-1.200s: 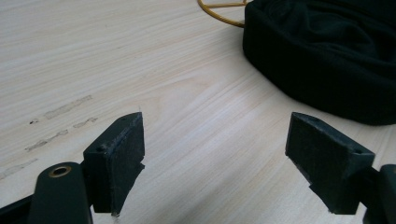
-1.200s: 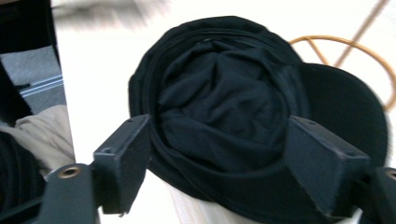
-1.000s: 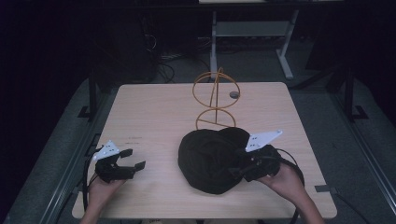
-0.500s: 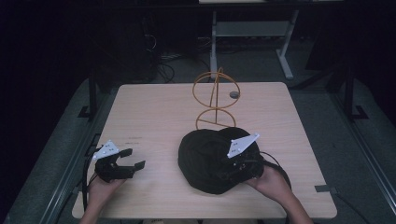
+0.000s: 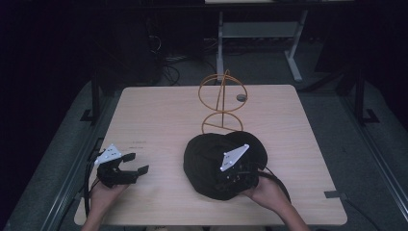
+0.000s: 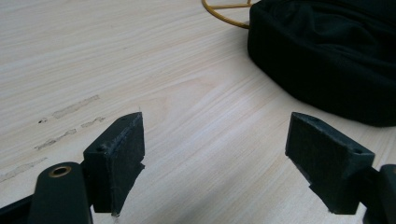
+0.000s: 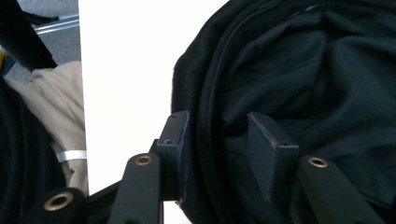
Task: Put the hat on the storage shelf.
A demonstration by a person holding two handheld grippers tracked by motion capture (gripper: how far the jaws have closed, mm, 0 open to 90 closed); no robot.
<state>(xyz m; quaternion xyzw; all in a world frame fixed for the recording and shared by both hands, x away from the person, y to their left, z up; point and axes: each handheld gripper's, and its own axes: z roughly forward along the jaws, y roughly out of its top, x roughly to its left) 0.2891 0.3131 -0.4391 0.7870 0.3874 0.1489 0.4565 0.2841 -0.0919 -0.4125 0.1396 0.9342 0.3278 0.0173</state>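
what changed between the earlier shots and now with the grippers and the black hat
The right hand-held gripper moved left and toward the table's near edge, onto the black fabric hat. Its jaws have just been closing and now straddle the hat's rim, one outside, one inside; a firm pinch can't be confirmed. The left hand-held gripper stayed put, open and empty, and the gold wire stand and hat kept their places.

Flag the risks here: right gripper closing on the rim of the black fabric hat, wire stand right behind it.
1. The right gripper, whose jaws have just been closing, straddles only the rim of the black fabric hat; soft cloth may slip out.
2. The orange wire stand touches or nearly touches the hat's far edge; lifting could snag or tip it.
3. The left gripper sits open and apart, giving no support.
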